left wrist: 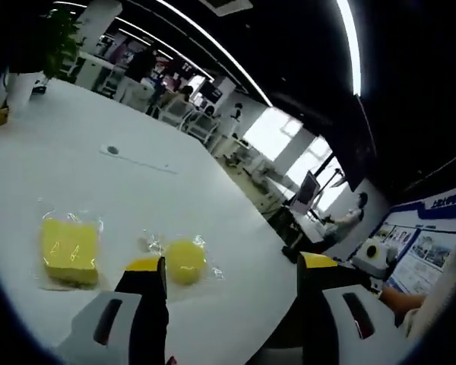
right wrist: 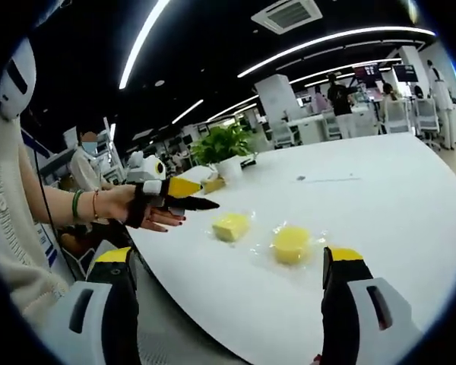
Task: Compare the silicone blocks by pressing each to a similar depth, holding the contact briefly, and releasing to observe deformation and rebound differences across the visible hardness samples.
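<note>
Left gripper point(left wrist: 232, 281) wide apart, right gripper point(right wrist: 232, 274) too | both in air | square block point(right wrist: 231, 226) and round block point(right wrist: 291, 244) untouched | all pressing left

Big white rounded surface point(left wrist: 76, 144) here. Sitting on it are a square yellow block point(left wrist: 69, 250) and a round yellow block point(left wrist: 185, 261), each in clear plastic wrap, near each other by the edge. Farther back there's a potted plant point(right wrist: 224, 152) in a white pot.
</note>
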A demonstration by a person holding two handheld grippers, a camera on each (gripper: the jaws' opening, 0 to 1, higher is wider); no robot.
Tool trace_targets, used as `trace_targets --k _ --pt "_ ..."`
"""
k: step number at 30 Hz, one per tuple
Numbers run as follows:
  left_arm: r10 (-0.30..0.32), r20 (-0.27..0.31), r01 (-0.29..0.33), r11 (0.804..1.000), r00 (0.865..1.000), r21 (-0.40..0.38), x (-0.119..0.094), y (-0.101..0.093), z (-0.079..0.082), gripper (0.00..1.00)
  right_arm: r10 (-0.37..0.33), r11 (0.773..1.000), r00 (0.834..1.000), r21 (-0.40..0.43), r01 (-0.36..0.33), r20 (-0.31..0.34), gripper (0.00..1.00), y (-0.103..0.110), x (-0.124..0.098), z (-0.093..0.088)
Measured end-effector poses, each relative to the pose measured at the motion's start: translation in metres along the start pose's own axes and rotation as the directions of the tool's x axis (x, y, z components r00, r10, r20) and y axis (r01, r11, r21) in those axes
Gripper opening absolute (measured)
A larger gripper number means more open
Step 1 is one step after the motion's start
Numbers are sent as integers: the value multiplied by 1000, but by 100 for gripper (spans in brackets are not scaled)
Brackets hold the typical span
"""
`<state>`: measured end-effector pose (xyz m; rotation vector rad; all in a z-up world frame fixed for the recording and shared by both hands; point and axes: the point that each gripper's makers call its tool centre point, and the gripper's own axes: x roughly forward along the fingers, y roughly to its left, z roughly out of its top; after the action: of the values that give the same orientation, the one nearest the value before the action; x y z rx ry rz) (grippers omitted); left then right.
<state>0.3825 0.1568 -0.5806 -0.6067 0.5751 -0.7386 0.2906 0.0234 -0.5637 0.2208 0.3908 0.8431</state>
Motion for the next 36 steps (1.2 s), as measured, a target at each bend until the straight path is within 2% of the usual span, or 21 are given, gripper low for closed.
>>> trace_targets --k 3,6,10,11,14,18,22,33,36 --pt "9 12 -8 999 1000 -54 13 13 -2 72 0 1000 1000 -8 0 -5 96 0 0 -1" --pt "44 51 -37 991 998 -130 28 31 0 86 -3 1000 1000 -1 3 -17 96 -2 1 -3" --pt "76 28 -67 966 997 -248 45 49 -7 81 -12 1000 1000 4 12 -26 96 -4 1 -6" --pt "63 32 -53 968 997 -244 52 51 -7 81 -15 1000 999 9 16 -29 96 -5 1 -7" --pt "81 10 -76 960 997 -270 67 61 -15 79 -25 1000 999 12 25 -36 96 -8 0 -9" --pt "82 -1 -80 964 997 -255 83 66 -22 87 -44 999 998 14 45 -55 96 -18 -2 -12" --pt "78 -13 -79 963 997 -259 95 70 -28 85 -53 998 996 15 54 -68 96 -25 -3 -12" --pt "100 32 -87 952 994 -294 118 88 -29 84 -70 997 990 21 73 -122 96 -44 2 -16" --pt "87 55 -65 944 995 -324 122 90 -26 79 -66 998 989 14 68 -136 95 -45 5 -17"
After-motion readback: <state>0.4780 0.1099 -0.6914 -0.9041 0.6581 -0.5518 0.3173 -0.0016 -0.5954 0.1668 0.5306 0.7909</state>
